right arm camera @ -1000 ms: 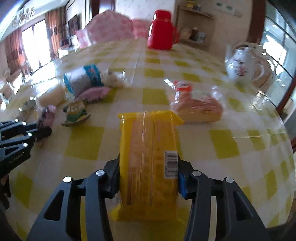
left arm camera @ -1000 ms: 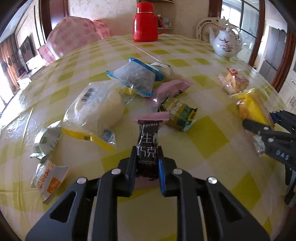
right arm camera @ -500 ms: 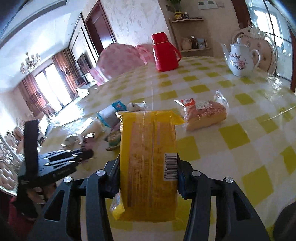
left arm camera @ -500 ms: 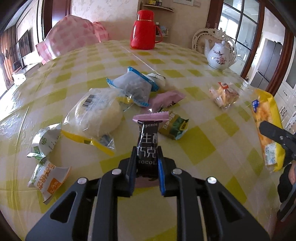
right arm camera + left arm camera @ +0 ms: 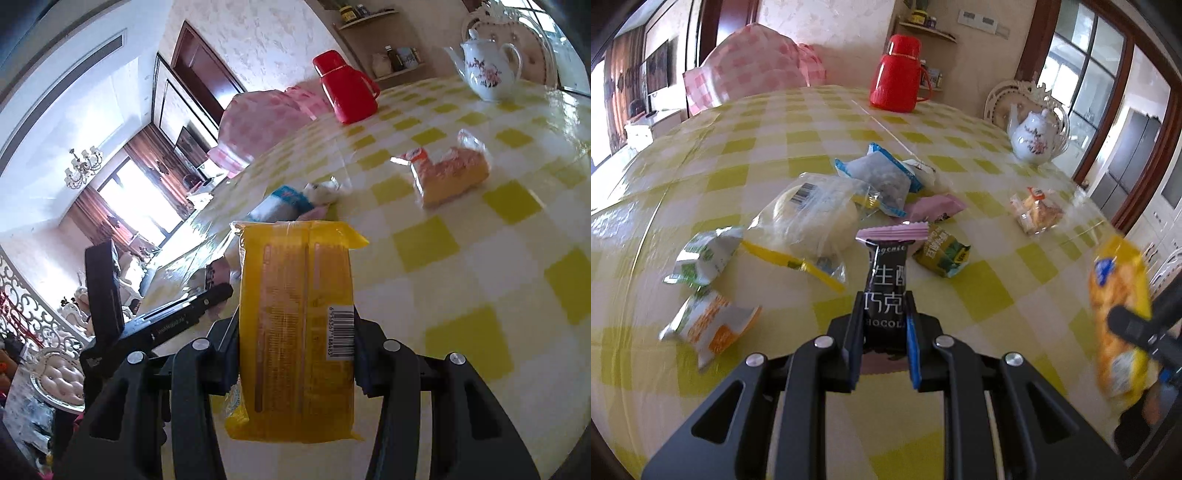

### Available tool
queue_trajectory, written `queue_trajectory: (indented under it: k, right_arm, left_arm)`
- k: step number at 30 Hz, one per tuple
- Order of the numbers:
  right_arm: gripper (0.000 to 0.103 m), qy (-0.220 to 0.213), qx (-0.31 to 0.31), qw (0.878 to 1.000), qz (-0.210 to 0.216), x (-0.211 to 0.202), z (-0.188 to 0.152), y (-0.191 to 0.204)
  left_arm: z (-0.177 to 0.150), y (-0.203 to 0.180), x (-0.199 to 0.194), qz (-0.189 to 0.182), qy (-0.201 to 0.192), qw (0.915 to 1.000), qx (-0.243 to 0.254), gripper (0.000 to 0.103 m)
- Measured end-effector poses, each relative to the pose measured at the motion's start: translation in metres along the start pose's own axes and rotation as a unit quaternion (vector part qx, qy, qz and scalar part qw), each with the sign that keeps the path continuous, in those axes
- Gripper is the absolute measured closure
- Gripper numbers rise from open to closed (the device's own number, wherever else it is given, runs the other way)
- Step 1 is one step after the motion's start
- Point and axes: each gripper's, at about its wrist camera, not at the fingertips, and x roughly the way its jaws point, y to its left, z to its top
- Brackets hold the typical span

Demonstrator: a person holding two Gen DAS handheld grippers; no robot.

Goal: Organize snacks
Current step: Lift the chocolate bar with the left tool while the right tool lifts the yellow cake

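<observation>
The left claw [image 5: 882, 332] is clamped narrow on the lower end of a black chocolate bar wrapper [image 5: 885, 291] with a pink crimped top, held upright clear of the worktop [image 5: 979, 295]. The right claw [image 5: 295, 332] grips a yellow biscuit packet [image 5: 295, 325] by its sides, barcode facing the right pad, also raised off the yellow-checked surface near the worktop's near right edge. Beyond the left claw, loose snacks lie clustered at mid-worktop: an orange-and-white sachet [image 5: 709, 328], a green-and-white sachet [image 5: 701, 254], a clear-bagged round bun [image 5: 812, 218], a green packet [image 5: 942, 253], a pink packet [image 5: 934, 208] and a blue-edged bag [image 5: 882, 177]. A clear-wrapped cake slice [image 5: 1036, 210] lies apart toward the right edge. At the far edge stand a red thermos jug [image 5: 899, 74] and a floral white teapot [image 5: 1034, 138].
</observation>
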Motion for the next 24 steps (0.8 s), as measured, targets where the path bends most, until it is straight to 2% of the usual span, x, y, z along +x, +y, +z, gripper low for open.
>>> queue_trajectory:
  k: [6,10,15,20,24]
  right_arm:
    - [0.056,-0.004,0.024,0.999,0.031,-0.013,-0.020,0.006]
    - [0.056,0.000,0.020,0.999,0.026,-0.021,-0.033,0.017]
    - [0.056,0.008,0.000,1.000,0.012,-0.025,-0.047,0.033]
    - [0.056,0.010,-0.056,0.998,-0.039,-0.026,-0.059,0.062]
    - [0.056,0.014,-0.092,0.995,-0.038,-0.028,-0.068,0.088]
  left_arm:
    - [-0.028,0.000,-0.029,-0.022,-0.018,0.9995,-0.014,0.083]
    - [-0.042,-0.006,-0.051,-0.027,-0.032,0.9991,-0.004,0.083]
    - [-0.061,-0.003,-0.070,-0.022,-0.034,0.9992,0.004,0.083]
    - [-0.081,0.009,-0.095,-0.001,-0.040,0.9991,0.015,0.083]
    - [-0.094,0.021,-0.116,0.014,-0.049,0.9985,0.020,0.083]
